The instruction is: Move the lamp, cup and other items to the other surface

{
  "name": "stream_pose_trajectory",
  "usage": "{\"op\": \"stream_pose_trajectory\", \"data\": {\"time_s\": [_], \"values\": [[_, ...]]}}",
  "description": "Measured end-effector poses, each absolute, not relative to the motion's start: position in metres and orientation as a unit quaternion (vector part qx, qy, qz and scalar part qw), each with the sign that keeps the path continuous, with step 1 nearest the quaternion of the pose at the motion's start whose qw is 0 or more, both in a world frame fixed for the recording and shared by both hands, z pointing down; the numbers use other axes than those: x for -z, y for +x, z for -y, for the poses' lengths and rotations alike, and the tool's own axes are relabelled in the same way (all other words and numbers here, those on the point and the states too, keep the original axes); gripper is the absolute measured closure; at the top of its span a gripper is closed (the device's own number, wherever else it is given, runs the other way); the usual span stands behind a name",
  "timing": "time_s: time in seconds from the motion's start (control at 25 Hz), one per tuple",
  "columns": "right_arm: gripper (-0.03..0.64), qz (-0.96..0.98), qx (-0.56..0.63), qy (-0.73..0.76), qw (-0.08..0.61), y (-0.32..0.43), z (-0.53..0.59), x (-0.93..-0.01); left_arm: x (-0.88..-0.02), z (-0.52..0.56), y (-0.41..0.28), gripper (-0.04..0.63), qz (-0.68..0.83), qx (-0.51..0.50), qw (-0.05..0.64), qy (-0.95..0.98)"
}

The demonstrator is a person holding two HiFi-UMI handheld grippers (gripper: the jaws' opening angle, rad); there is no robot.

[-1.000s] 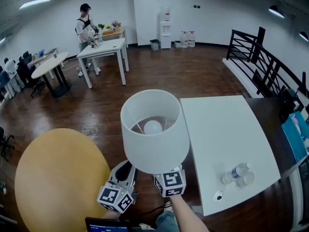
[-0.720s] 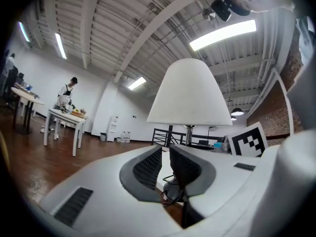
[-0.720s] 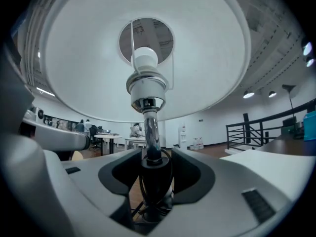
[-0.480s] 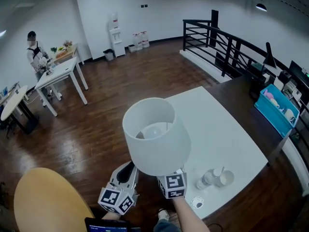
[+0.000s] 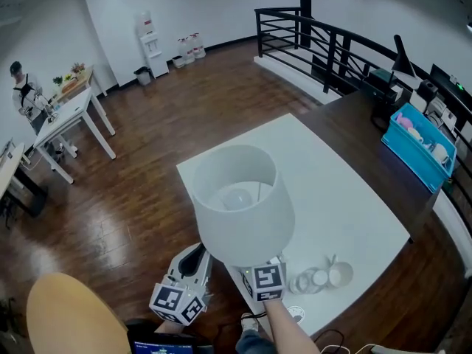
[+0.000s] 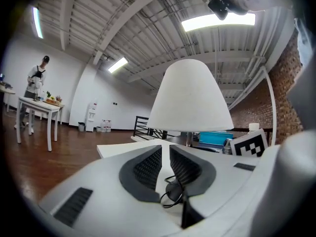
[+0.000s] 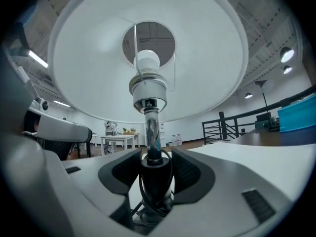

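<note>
Lamp (image 5: 240,205) now hangs over the bench (image 5: 346,198), no longer beside it; right hand-held gripper (image 7: 155,169) clamps its stem, left hand-held gripper (image 6: 164,164) pinches its cord (image 6: 170,196).

This one's an open loft-style office or lab: dark wood floor (image 5: 162,116), a white work table (image 5: 70,113) at the left with a person (image 5: 26,98) beside it, a water dispenser (image 5: 150,35) top left, black railing (image 5: 324,39) upper right, and brick wall (image 6: 256,107) under strip lights (image 6: 219,21).

Head view: lamp (image 5: 240,201) shade hides its stem (image 7: 152,127); cup (image 5: 338,275) blurred; yellow table (image 5: 70,316) cut off.
</note>
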State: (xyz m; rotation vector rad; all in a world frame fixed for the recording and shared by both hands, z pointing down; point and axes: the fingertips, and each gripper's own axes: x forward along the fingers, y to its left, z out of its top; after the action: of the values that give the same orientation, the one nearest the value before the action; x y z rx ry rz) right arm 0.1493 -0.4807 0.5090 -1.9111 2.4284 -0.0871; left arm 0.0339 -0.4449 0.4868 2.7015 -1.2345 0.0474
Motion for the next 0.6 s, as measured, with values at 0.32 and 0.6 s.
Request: {"op": "stream_pose_trajectory", "data": {"time_s": [0.32,0.6], "values": [[0.411,-0.786,0.016,-0.618,0.002,0.152,0.469,-0.510,-0.498,0.441,0.046,0.535,0.415,-0.028,0.093,0.905],[0.385,-0.784,0.013,-0.620,0.000,0.153,0.465,-0.521,-0.497,0.435,0.045,0.535,0.422,-0.031,0.090,0.902]]}}
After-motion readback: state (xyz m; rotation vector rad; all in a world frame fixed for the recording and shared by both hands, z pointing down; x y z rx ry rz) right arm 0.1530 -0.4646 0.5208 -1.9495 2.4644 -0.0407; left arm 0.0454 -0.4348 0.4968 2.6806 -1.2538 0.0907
